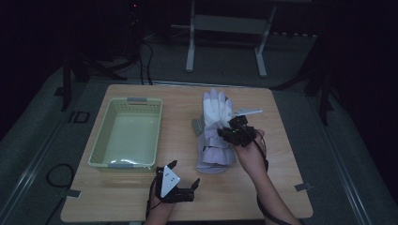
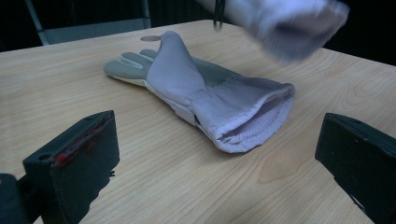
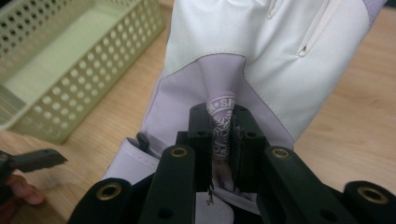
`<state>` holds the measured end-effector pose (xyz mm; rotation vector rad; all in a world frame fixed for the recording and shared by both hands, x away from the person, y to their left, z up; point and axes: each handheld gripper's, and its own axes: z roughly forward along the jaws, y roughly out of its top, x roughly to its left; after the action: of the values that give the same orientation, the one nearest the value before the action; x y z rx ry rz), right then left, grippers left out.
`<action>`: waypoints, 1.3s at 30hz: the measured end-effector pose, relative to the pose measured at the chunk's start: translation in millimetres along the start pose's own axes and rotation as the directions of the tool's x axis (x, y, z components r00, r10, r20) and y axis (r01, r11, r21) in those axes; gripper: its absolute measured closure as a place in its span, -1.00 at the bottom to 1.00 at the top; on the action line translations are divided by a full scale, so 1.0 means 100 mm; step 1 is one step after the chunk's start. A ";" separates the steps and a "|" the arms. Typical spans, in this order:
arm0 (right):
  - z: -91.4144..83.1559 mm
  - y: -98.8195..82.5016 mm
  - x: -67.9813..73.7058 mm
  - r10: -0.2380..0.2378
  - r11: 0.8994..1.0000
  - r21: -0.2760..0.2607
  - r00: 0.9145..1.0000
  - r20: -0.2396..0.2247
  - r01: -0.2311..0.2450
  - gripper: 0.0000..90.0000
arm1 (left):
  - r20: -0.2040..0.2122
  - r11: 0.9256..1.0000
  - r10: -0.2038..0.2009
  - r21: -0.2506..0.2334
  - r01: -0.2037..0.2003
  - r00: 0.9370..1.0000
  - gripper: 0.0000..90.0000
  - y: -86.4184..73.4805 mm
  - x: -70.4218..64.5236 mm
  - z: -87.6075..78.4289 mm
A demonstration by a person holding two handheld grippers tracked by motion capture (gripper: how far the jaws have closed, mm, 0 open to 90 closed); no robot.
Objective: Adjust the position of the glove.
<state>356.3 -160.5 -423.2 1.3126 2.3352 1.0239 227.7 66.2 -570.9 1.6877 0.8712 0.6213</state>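
Black jaws of the right hand-held gripper (image 3: 223, 140) are clenching a pinched fold of the white glove (image 3: 261, 51), near its printed cuff band, and holding that glove up off the tabletop (image 1: 281, 187). From above, the lifted glove is hanging over the middle of the tabletop, directly above a second glove (image 2: 201, 93) that is lying flat with its cuff opening toward the person. To the left, the pale green basket (image 1: 126, 133) is sitting empty. Down at the near edge, the left hand-held gripper (image 1: 180, 173) is resting with its jaws standing wide apart and nothing between them. Judging by this layout, the work is just getting going: one glove is being carried, apparently toward the basket, and the other is waiting untouched.
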 end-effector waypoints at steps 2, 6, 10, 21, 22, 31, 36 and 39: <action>0.09 -0.04 0.00 0.013 1.000 0.018 1.000 -0.005 -0.013 0.78 | -0.001 1.000 0.000 0.000 0.000 1.000 -1.00 0.00 0.00 0.00; 0.29 -0.08 0.03 0.012 0.998 0.066 1.000 0.005 -0.012 0.78 | 0.007 1.000 -0.004 -0.002 0.004 1.000 -1.00 0.00 0.00 0.00; 0.47 -0.13 0.03 0.010 0.993 0.117 1.000 0.012 -0.012 0.78 | 0.005 1.000 0.000 -0.002 0.000 1.000 -1.00 0.00 0.00 0.00; 0.72 -0.25 -0.05 0.035 0.985 0.169 0.998 0.054 -0.043 0.77 | 0.010 1.000 -0.003 -0.004 0.003 1.000 -1.00 0.00 0.00 0.00; 0.72 -0.25 -0.05 0.035 0.985 0.169 0.998 0.054 -0.043 0.77 | 0.010 1.000 -0.003 -0.004 0.003 1.000 -1.00 0.00 0.00 0.00; 0.74 -0.26 -0.11 0.035 0.982 0.185 0.996 0.076 -0.049 0.67 | 0.007 1.000 -0.002 0.001 0.002 1.000 -1.00 0.00 0.00 0.00; 0.76 -0.27 -0.14 0.056 0.981 0.180 0.996 0.063 -0.067 0.50 | 0.008 1.000 0.000 0.003 0.000 1.000 -1.00 0.00 0.00 0.00; 0.72 -0.26 -0.17 0.071 0.984 0.158 0.996 0.045 -0.077 0.26 | 0.008 1.000 0.019 0.006 -0.019 1.000 -1.00 0.00 -0.02 0.01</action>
<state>388.2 -151.1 -494.2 1.4745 2.3974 0.8384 227.4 64.4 -570.9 1.7042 0.8530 0.6258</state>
